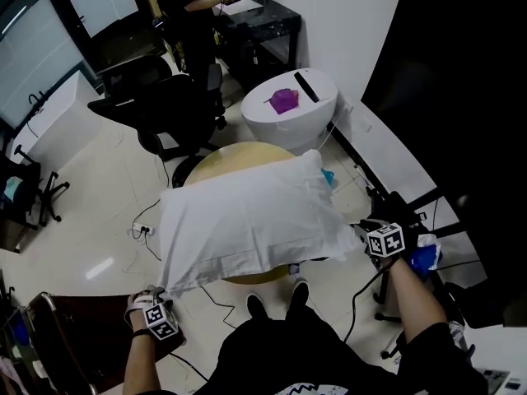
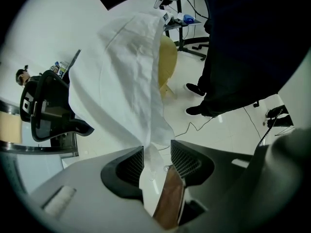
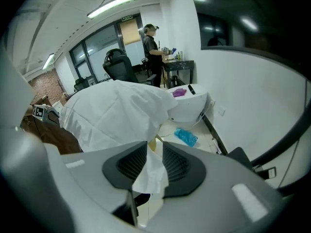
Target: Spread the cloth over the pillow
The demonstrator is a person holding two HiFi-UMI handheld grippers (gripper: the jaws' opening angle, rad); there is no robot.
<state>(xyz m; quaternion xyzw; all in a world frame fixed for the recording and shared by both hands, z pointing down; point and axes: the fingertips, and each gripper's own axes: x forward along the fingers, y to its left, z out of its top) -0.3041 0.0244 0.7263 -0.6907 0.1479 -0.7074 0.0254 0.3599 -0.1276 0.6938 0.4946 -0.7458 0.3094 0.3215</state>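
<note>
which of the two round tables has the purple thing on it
The white table, the far one: the purple thing lies on its top. The tan table nearer the person is mostly covered by the cloth.

Office interior: glass partitions run along one side beneath long strip ceiling lights. Black swivel chairs stand on a pale tiled floor crossed by loose cables. At the far end a person stands working at a black desk set against a plain white wall, its top crowded with small items. A round wooden table and a white rounded unit occupy the middle of the room. A patch of exposed brick shows beyond the glazing.
</note>
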